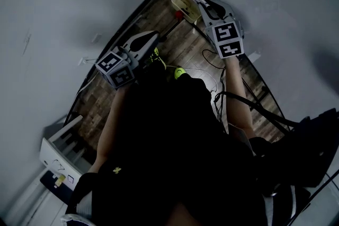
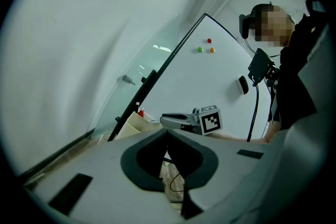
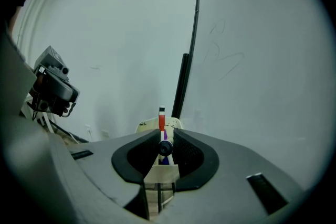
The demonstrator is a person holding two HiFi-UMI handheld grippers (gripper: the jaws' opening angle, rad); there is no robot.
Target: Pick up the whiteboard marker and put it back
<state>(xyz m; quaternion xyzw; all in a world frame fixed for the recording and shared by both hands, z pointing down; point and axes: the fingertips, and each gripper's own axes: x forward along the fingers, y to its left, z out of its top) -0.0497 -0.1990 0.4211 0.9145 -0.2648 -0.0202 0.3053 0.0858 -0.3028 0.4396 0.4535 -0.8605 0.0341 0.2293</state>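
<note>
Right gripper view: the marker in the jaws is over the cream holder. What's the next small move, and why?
Probably lower the right gripper slightly, then open it. Its jaws are closed on the whiteboard marker, which sits just above the cream holder, where a red marker already stands. The held marker does not look seated yet, so letting go now might drop it outside.

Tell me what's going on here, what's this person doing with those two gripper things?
A person stands at a whiteboard with a gripper in each hand. The right gripper is clamped on a whiteboard marker and is lined up with the beige holder, where a red marker stands. The left gripper is shut, empty and held off to the side.
</note>
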